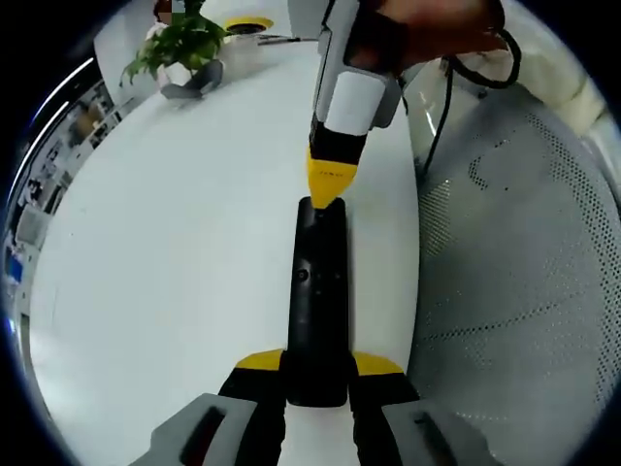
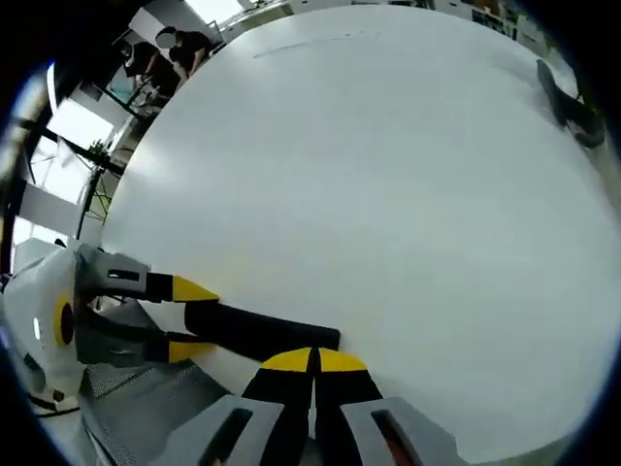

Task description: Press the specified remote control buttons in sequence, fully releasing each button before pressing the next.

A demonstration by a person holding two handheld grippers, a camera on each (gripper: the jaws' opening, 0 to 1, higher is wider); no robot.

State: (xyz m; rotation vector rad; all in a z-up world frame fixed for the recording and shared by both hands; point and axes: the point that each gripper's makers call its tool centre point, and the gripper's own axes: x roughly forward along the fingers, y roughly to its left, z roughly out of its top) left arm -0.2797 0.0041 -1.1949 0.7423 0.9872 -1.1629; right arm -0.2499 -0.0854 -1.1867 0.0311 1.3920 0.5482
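Bright even light, fisheye-warped edges

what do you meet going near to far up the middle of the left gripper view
left gripper clamped on the near end of the long black remote control → yellow-tipped right gripper touching the remote's far end → bare white table → green potted plant at the far edge
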